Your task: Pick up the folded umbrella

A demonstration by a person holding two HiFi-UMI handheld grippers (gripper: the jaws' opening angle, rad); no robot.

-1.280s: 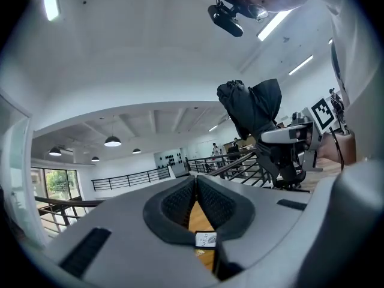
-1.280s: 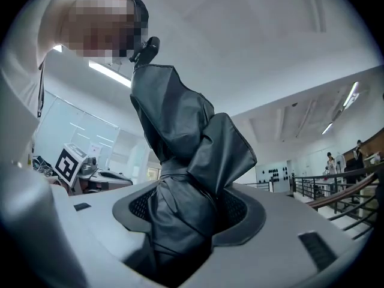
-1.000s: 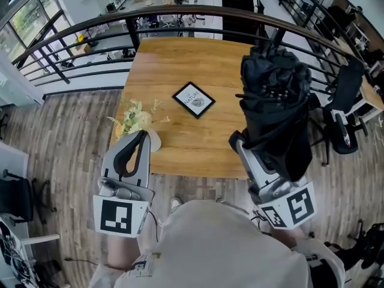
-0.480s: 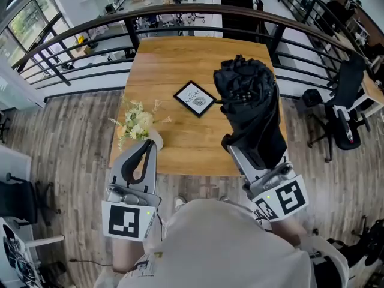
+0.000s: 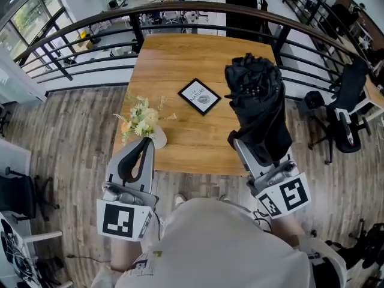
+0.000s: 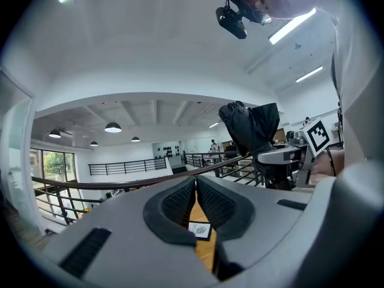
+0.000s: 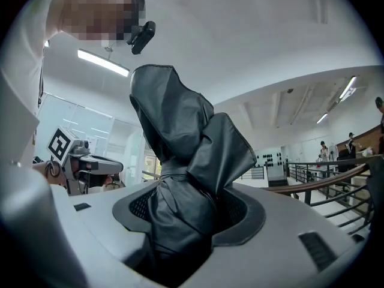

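While the right gripper point(image 7: 187, 216) grips it in its fingers point(image 7: 133, 209), crumpled black folded umbrella point(image 5: 258, 101) held above the counter's point(image 5: 174, 59) right side, left gripper point(image 6: 196, 198) fingers point(image 6: 176, 203) closed together, empty, white vase point(image 5: 158, 138) holding pale flowers point(image 5: 139, 117).

Tabletop point(image 5: 180, 65) with railing point(image 5: 90, 23) behind. The framed card point(image 5: 200, 96) lies at its centre and the flower vase point(image 5: 144, 125) at its near left edge, just beyond my left claw point(image 5: 135, 158). My right claw point(image 5: 259, 152) carries the folded umbrella point(image 5: 258, 101) over the near right part. A chair point(image 5: 345, 119) stands further right.
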